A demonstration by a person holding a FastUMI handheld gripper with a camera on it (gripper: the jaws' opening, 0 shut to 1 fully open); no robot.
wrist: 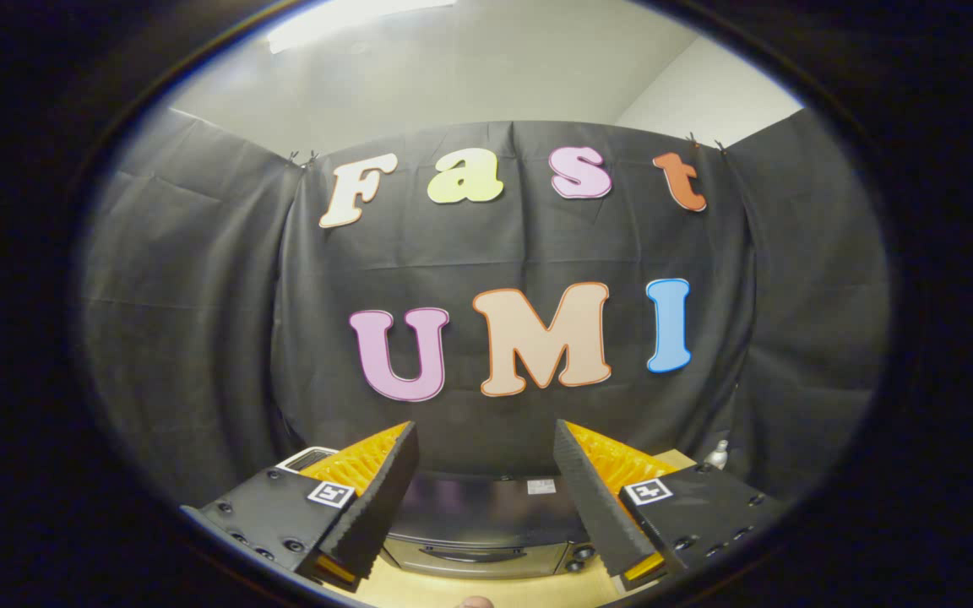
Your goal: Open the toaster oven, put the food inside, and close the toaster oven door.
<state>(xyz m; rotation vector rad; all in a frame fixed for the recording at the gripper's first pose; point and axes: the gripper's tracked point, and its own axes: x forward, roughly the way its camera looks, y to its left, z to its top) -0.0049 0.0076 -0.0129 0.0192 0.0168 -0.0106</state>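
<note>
Holding: we see the gripper (485, 481) raised above the table, its two fingers (372, 498) reaching forward with nothing between them.
Jaws: we find them spread wide apart, gripping nothing and touching nothing.
Gap: through the space between the fingers we look down on the toaster oven (486, 528).
Toaster oven: we place it below and just ahead of the fingertips, roughly centred between them, a dark box with a glossy top that reflects the booth.
Door: we see the front face with a long horizontal handle (474, 555) under the top edge; it looks closed, lying flush with the front.
Knobs: we make out two small round knobs (578, 559) at the right end of the front face, close to the right finger.
Table: we see a light wooden table (495, 591) under the oven, showing in front of it and at its far right corner.
Left side: we notice a white-rimmed object (305, 458) just beyond the left finger, mostly hidden, and we cannot tell what it is.
Right side: we spot a small pale bottle (715, 456) beyond the right finger, near the cloth wall.
Backdrop: we see black cloth (199, 321) hanging behind the oven, with a pale wall (453, 76) above it.
Food: we cannot tell where it lies.
</note>
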